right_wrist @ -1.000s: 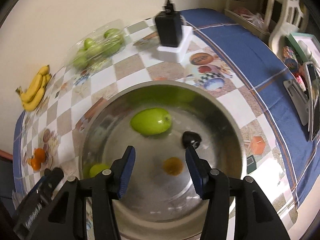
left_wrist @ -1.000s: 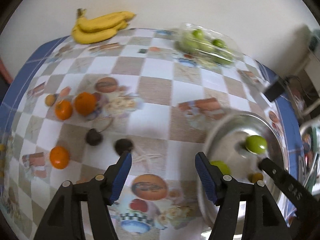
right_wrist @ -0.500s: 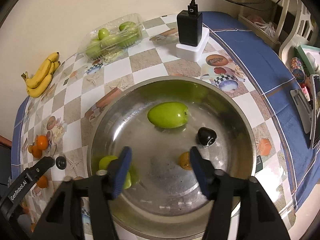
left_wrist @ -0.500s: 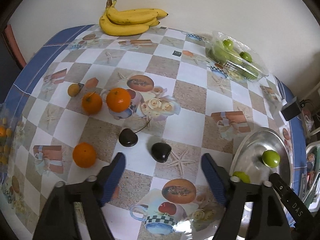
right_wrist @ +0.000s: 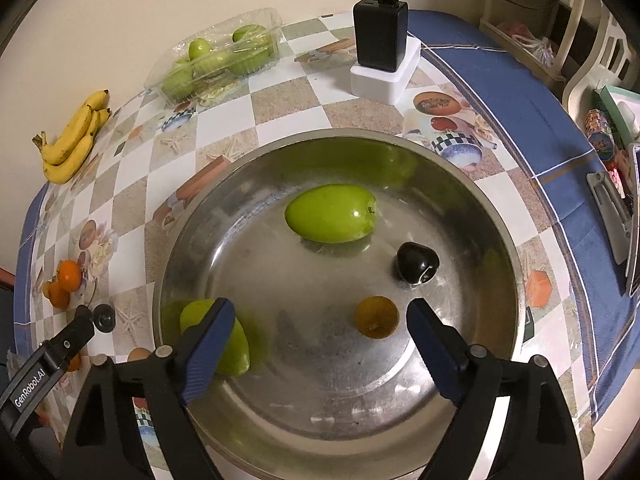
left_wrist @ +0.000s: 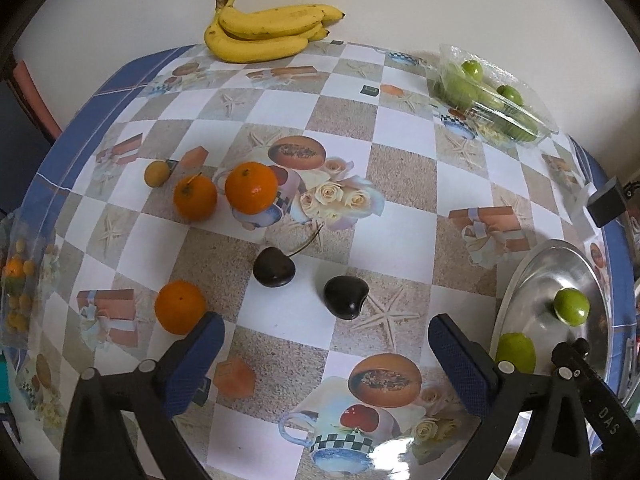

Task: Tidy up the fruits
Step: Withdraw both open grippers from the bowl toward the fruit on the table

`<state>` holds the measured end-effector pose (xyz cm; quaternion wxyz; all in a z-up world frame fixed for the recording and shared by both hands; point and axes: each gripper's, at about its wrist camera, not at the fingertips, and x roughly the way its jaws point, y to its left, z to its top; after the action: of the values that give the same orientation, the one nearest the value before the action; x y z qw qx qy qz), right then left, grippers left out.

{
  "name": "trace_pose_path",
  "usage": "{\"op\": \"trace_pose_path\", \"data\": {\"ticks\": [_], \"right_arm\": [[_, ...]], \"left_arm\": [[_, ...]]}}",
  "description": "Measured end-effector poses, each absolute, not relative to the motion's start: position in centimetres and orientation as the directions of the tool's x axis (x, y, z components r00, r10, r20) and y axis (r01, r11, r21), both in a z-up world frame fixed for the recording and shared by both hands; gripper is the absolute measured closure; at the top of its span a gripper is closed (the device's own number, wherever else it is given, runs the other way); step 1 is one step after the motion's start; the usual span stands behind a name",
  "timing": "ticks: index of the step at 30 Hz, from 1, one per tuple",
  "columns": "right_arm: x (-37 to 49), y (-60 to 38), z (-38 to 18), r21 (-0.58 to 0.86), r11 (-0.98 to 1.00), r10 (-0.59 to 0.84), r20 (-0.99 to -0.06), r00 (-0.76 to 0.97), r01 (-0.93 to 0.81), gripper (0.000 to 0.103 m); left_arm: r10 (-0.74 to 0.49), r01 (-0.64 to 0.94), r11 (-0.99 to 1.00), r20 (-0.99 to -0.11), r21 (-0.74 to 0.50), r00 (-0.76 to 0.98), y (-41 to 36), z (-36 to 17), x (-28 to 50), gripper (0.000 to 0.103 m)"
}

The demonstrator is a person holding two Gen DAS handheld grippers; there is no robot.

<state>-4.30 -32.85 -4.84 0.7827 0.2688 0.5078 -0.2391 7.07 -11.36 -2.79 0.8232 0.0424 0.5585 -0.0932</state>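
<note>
**Both grippers spread wide over a table of fruit**

Your left gripper (left_wrist: 326, 344) hangs above the checkered tablecloth (left_wrist: 404, 178) with its jaws opening and nothing between them; two dark cherries lie just beyond the blue pads, the stemmed cherry (left_wrist: 274, 267) to the left and the stemless cherry (left_wrist: 345, 297) to the right. An orange (left_wrist: 180, 307) sits just beside the left pad, two more oranges (left_wrist: 224, 192) rest farther back, touching each other, with a small yellow-brown fruit (left_wrist: 157, 168) near them.

Your right gripper (right_wrist: 320, 328) points down into the steel bowl (right_wrist: 472, 196), its jaws also opening and gripping nothing. In the bowl lie a large green fruit (right_wrist: 331, 213), a second green fruit (right_wrist: 236, 344) partly behind the left pad, a dark cherry (right_wrist: 417, 262) and a small yellow-brown fruit (right_wrist: 377, 317) near the right pad.

At the table's far edge, bananas (left_wrist: 264, 28) lie by the wall, and a clear plastic box of green fruit (left_wrist: 494, 98) stands well apart from them.
</note>
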Motion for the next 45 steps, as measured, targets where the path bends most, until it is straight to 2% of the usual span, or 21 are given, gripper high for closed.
{"op": "trace_pose_path", "data": {"ticks": [1,2,3,23,34,45], "right_arm": [[-4.3,-32.8,-4.8,0.178,0.741,-0.102,-0.923,0.371,0.648,0.012],[-4.3,-32.8,-4.9,0.173,0.74,-0.106,-0.924,0.367,0.649,0.003],[-4.3,-32.8,-4.9,0.167,0.739,-0.11,-0.926,0.361,0.653,0.0],[-4.5,-32.2,-4.0,0.183,0.737,-0.118,-0.913,0.39,0.651,0.0],[-2.7,-29.5,-3.9,0.185,0.785,-0.077,-0.918,0.39,0.591,0.0],[0.2,-24.7,-3.7,0.186,0.842,-0.035,-0.918,0.396,0.506,0.0]], "left_arm": [[-0.104,0.203,0.979,-0.927,-0.031,0.36,-11.4,-2.8,7.1,0.0],[-0.102,0.205,0.978,-0.927,-0.027,0.362,-11.4,-2.8,7.0,0.0],[-0.097,0.208,0.978,-0.927,-0.021,0.363,-11.5,-2.9,7.0,0.0],[-0.068,0.254,0.966,-0.913,0.04,0.402,-11.5,-2.1,7.2,0.0],[-0.065,0.239,0.97,-0.898,0.046,0.434,-8.8,-0.6,8.2,0.0],[-0.056,0.152,0.988,-0.895,0.013,0.442,-3.4,-0.2,9.9,0.0]]}}
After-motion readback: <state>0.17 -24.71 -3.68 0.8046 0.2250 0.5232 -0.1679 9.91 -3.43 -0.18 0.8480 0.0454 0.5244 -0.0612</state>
